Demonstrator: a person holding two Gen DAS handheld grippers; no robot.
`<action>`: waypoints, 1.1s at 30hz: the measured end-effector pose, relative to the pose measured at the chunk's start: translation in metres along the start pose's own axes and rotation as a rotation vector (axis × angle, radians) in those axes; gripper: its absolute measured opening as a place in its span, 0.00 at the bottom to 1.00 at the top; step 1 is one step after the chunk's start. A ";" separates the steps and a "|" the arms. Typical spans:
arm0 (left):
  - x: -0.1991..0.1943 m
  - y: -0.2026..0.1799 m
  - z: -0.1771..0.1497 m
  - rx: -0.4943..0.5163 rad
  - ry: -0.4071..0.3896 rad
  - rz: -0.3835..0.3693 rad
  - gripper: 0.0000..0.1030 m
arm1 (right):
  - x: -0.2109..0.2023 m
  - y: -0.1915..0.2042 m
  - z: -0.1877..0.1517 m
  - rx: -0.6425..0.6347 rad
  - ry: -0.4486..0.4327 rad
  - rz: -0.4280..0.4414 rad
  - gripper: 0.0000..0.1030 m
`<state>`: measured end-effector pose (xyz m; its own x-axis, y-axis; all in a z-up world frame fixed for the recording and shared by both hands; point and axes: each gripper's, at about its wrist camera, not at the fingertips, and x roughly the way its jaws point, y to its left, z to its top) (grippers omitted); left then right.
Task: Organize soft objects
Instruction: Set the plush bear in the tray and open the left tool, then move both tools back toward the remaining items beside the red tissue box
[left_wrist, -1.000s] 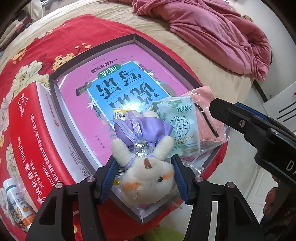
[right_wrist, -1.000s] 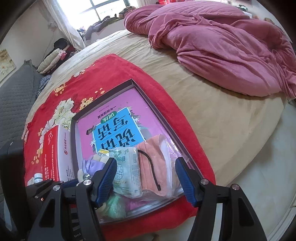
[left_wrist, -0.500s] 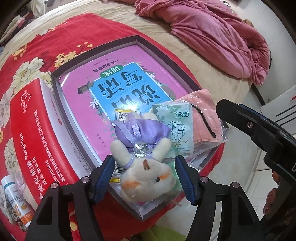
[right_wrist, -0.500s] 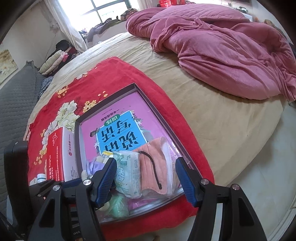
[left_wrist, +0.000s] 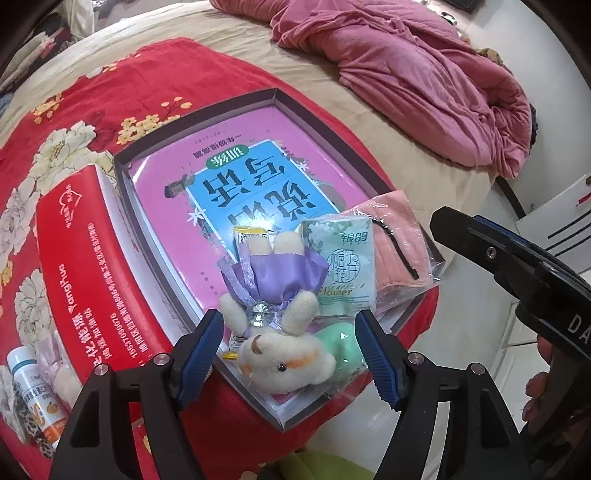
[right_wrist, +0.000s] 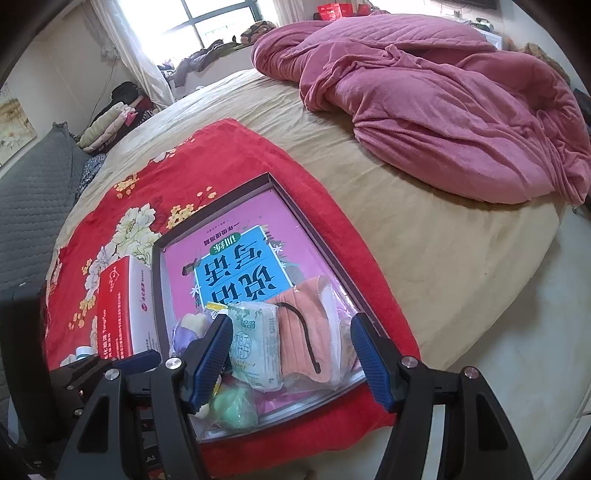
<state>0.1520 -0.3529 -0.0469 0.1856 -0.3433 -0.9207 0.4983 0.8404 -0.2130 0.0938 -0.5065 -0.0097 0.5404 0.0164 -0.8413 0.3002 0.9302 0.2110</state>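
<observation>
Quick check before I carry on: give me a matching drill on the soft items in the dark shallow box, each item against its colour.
Items:
1. small plush bunny toy
2. satin dress on the bunny
3. folded towel in a clear bag
4. squishy blob in clear plastic

Colours:
A. mint green
B. cream white
C. salmon pink
D. lilac purple

Pairs: 1-B, 2-D, 3-C, 4-A

Soft cloth and shiny wrap in a card tray

Fuzzy plush rabbit (left_wrist: 286, 363) in satin; glossy book (left_wrist: 251, 184); crinkly clear bag (right_wrist: 332, 350); fleecy blanket (right_wrist: 443, 110); matt tray (left_wrist: 273, 96); ribbed pads (left_wrist: 376, 365).
</observation>
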 end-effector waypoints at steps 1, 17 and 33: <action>-0.001 0.000 -0.001 0.001 -0.003 0.001 0.73 | -0.001 0.001 0.001 -0.003 -0.002 -0.001 0.64; -0.055 0.010 -0.017 -0.025 -0.118 0.011 0.74 | -0.023 0.011 -0.003 -0.021 -0.020 -0.043 0.70; -0.098 0.023 -0.041 -0.049 -0.184 0.022 0.74 | -0.055 0.032 -0.012 -0.068 -0.062 -0.038 0.71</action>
<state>0.1107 -0.2834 0.0247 0.3500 -0.3920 -0.8508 0.4517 0.8663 -0.2133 0.0644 -0.4730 0.0376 0.5779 -0.0402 -0.8151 0.2688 0.9524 0.1436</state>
